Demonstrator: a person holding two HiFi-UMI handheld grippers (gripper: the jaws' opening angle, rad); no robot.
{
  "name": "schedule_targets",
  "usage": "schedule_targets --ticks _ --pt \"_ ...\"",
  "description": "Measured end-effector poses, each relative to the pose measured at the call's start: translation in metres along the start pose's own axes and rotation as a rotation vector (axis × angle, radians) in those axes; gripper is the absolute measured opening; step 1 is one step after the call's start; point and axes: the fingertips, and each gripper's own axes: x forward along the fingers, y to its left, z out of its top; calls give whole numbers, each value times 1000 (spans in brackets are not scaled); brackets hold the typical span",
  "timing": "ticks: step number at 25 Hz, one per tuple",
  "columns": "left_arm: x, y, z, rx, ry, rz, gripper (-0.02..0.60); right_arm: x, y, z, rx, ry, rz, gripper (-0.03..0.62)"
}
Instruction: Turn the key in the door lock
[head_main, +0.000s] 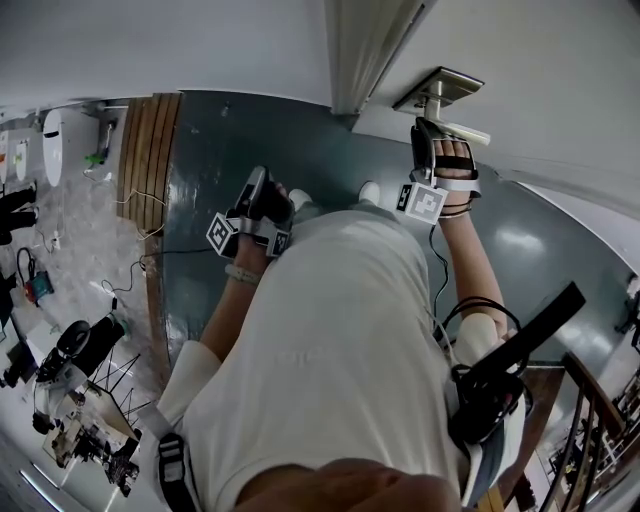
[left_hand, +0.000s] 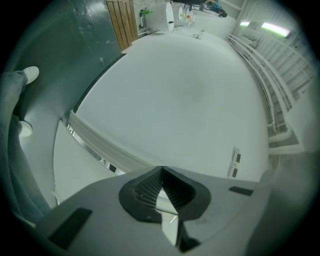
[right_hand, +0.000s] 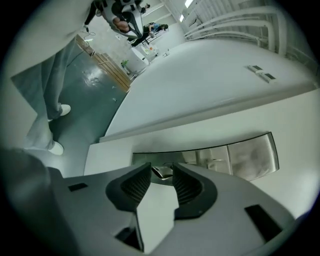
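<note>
Jaws of the right gripper (right_hand: 162, 165) stand apart, released, with the head of the key (right_hand: 160, 172) showing in the gap just past their tips; the ribbed pads do not press on it. The key sits in the metal lock plate (right_hand: 235, 156) on the white door (right_hand: 200, 75), and that is where the right gripper is aimed, tilted somewhat downward. The left gripper (left_hand: 161, 169) has its jaws clenched together on nothing and faces bare white surface; in the head view it is held well apart from the lock, down by the person's side.

Whether the lock has already been turned I cannot tell from here. If a further turn is wanted, the risk I see lies in the regrasp: closing on only the outer edge of the key head would likely let the pads slip once the wrist rolls. A grip taken off-centre or askew could lever the key sideways so that it binds in the cylinder. Pulling back while clamped might draw the key out of the lock. The jaw tips are also near the plate and could knock it

Counted: two grippers, one key, one lock plate, one door, one person
</note>
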Motion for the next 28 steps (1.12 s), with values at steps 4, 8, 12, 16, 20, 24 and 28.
schedule_targets --ticks 4,8,12,16,20,24,28 --pt "-4 5 6 1 -20 0 8 8 3 -3 -7 23 -42 135" --pt "-5 10 8 1 -31 -2 8 15 7 -6 -7 32 -93 132" --pt "-8 11 7 -1 -34 1 8 17 2 -2 19 29 -146 133" --pt "-9 13 7 3 -31 6 8 20 5 -4 55 37 -160 128" --pt "-10 13 7 4 -35 8 8 21 3 -3 97 36 -188 115" --pt "-11 12 7 6 -37 8 8 20 0 -3 155 41 -203 112" --pt "-13 13 8 6 -39 10 8 19 -2 -2 240 44 -193 112"
